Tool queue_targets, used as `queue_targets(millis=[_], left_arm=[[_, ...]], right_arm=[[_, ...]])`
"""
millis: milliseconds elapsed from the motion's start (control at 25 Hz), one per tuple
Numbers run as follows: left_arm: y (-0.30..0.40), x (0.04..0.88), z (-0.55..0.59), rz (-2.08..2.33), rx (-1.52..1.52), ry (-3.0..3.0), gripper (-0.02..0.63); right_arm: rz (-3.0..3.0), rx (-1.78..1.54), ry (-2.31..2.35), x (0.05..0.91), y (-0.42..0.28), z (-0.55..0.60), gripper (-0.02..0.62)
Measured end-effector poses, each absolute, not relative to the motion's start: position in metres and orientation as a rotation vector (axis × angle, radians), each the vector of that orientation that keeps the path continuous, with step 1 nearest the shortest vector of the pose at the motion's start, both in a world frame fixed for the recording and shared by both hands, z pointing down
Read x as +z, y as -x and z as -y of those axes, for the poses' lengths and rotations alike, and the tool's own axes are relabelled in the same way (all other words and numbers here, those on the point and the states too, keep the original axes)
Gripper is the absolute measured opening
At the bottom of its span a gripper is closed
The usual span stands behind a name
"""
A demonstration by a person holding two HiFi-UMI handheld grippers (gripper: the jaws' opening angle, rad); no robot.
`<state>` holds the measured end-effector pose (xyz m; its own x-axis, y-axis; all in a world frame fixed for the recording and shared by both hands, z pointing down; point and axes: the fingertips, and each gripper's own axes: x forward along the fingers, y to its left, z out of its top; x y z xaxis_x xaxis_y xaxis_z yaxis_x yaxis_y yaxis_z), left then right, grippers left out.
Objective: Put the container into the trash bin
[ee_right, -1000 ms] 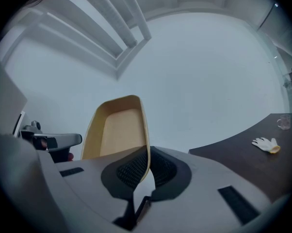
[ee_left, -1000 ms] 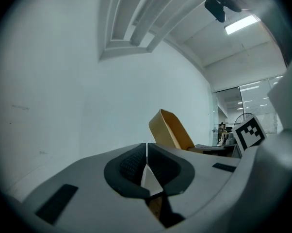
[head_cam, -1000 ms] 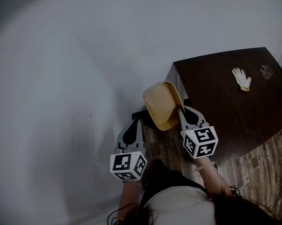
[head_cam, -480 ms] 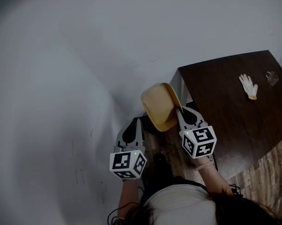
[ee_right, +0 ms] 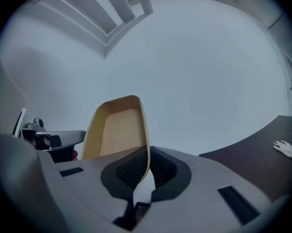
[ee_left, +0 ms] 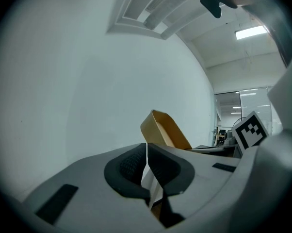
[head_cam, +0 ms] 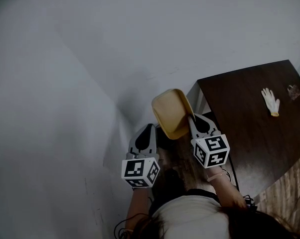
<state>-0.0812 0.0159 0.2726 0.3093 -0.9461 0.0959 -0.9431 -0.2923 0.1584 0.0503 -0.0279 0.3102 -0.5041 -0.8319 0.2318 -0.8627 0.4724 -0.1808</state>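
A tan, shallow container is held up on edge in front of a pale wall. My right gripper is shut on its rim, which runs between the pads in the right gripper view; the container rises above them. My left gripper hangs just left of the container, jaws shut with nothing between them. From there the container shows beyond the jaws. A dark shape lies below the container, mostly hidden; I cannot tell what it is.
A dark wooden table stands to the right, with a white glove and a small clear object on it. The pale wall fills the left and top. Wood-pattern floor shows at the lower right.
The left gripper has risen and moved closer to the container. The table has slid right in the head view. The container stays held in the right gripper.
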Motion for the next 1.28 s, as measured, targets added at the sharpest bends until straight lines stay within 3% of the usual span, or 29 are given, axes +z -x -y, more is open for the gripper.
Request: queue_targets(millis=[1280], left_arm=[[0.145,0.414,0.104,1.804,-0.022,-2.206,0.020]], right_arm=[[2.491,0.199,-1.098,0.450,0.021,0.154,0.015]])
